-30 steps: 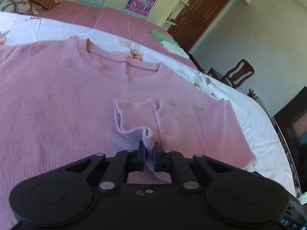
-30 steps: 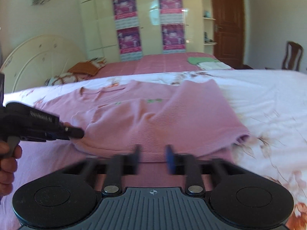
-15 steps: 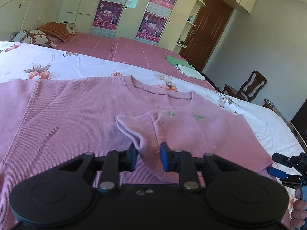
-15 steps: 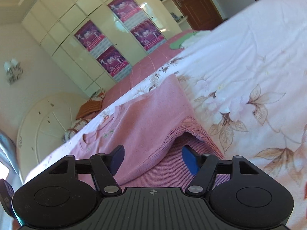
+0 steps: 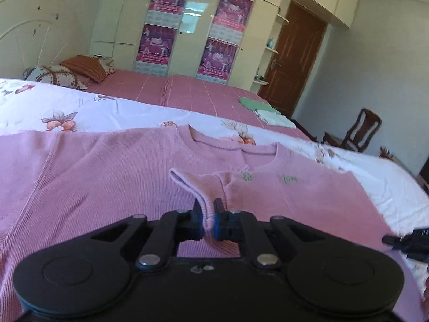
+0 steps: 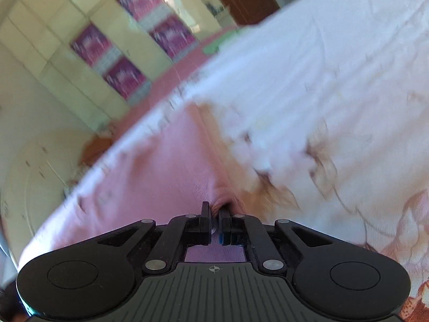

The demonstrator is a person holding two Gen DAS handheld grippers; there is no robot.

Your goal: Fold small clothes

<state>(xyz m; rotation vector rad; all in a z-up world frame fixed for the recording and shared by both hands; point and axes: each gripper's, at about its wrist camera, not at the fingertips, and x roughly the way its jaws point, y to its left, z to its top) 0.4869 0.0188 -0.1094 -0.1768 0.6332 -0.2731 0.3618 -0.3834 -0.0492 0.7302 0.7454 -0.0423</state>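
Note:
A pink knit sweater (image 5: 107, 177) lies spread on the floral bedsheet (image 5: 67, 112), its right side folded over the front. My left gripper (image 5: 207, 214) is shut on the ribbed cuff of the folded sleeve (image 5: 187, 185) near the sweater's middle. My right gripper (image 6: 214, 221) is shut on a fold of the sweater (image 6: 166, 177) at its right edge; that view is blurred. The right gripper's tip also shows in the left wrist view (image 5: 402, 241) at the lower right.
A pink-covered bed (image 5: 187, 91) with pillows (image 5: 64, 72) and folded green and white clothes (image 5: 265, 110) lies behind. A wardrobe with posters (image 5: 193, 29), a brown door (image 5: 295, 59) and a wooden chair (image 5: 359, 131) stand beyond. The white sheet (image 6: 335, 80) spreads right of the sweater.
Both grippers were open half a second ago and have now closed: the left on the sleeve cuff, the right on the sweater's right edge. The right gripper moved down to the cloth.

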